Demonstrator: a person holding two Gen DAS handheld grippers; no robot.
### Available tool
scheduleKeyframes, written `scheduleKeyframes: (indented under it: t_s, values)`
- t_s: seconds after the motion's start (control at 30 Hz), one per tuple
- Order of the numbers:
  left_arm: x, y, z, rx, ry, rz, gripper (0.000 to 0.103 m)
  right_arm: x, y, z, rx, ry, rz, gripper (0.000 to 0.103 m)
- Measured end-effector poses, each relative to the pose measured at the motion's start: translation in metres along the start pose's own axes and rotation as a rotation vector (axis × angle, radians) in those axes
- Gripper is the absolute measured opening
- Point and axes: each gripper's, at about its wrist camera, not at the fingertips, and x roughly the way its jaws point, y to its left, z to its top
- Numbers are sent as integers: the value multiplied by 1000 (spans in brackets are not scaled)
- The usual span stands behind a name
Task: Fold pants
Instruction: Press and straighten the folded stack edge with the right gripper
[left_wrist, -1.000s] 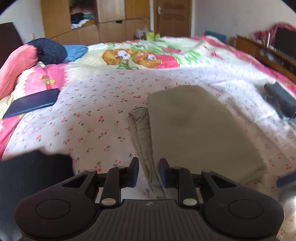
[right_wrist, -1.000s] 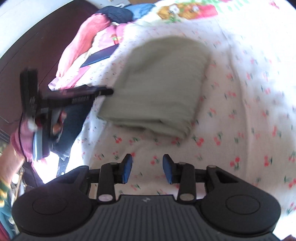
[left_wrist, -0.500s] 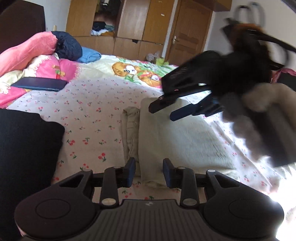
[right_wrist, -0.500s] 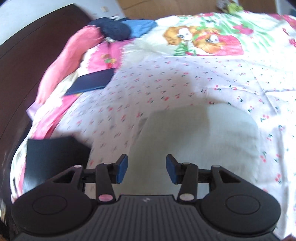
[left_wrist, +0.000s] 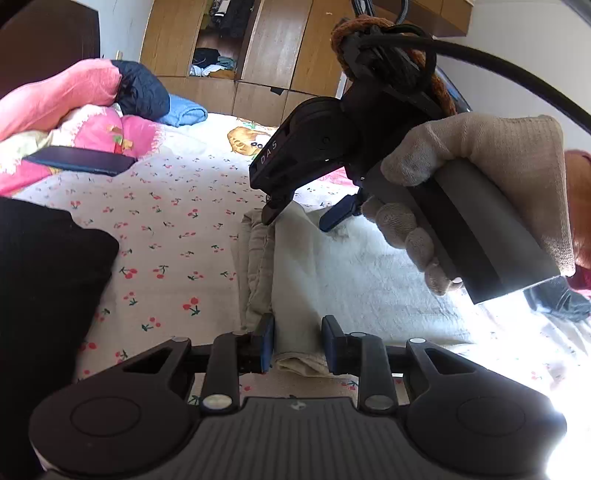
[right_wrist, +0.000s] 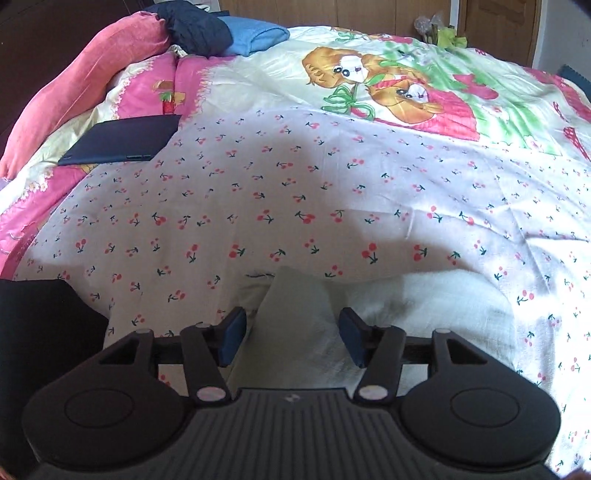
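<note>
We see the left gripper (left_wrist: 297, 341) jaws apart, having just closed a little, straddling the near edge of the folded pants (left_wrist: 354, 280) without pinching, the right gripper (left_wrist: 303, 221) further along the same bundle, jaws apart and just widened around its far corner, bedsheet (right_wrist: 258, 192) beyond.

Pale khaki pants (left_wrist: 332, 273) on white, red-cherry-print sheet (right_wrist: 258, 192); navy tablet (right_wrist: 122, 142).

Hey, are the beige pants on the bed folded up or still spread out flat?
Folded. The pants lie as a compact stack on the cherry-print sheet, with layered edges showing along one side.
</note>
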Motion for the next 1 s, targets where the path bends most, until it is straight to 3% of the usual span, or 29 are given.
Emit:
scheduleKeyframes:
  t_s: [0.1,0.2,0.23,0.27,0.37,0.53,0.67,0.73,0.77,0.87,1.0]
  values:
    - [-2,2,-1,-3,-11,-8,41,-4,-1,-1,30,-3,17,59]
    - [-3,2,-2,-4,-19,-14,42,6,-5,-2,35,17,-47,42]
    - [-3,2,-2,0,-23,-14,42,9,-9,-1,61,30,-20,23]
    - [-4,3,-2,1,-29,-16,41,9,-13,0,88,38,-7,15]
    - [-9,6,-1,-6,-54,-29,36,-3,-13,5,106,13,31,7]
    - [-17,14,2,-32,-91,-12,34,-21,5,14,66,-47,84,6]
    - [-6,20,-3,-41,-31,-3,34,14,24,9,-21,17,38,12]
    - [0,20,-8,-25,-7,14,34,26,25,0,-40,-3,11,13]
    - [3,20,-10,-18,4,17,34,24,26,-2,-58,-13,20,19]
    - [5,24,-12,-28,16,-1,35,-3,24,-6,-68,-61,70,36]
    - [4,31,-11,-74,7,-15,39,-52,-5,-31,-46,-130,122,41]
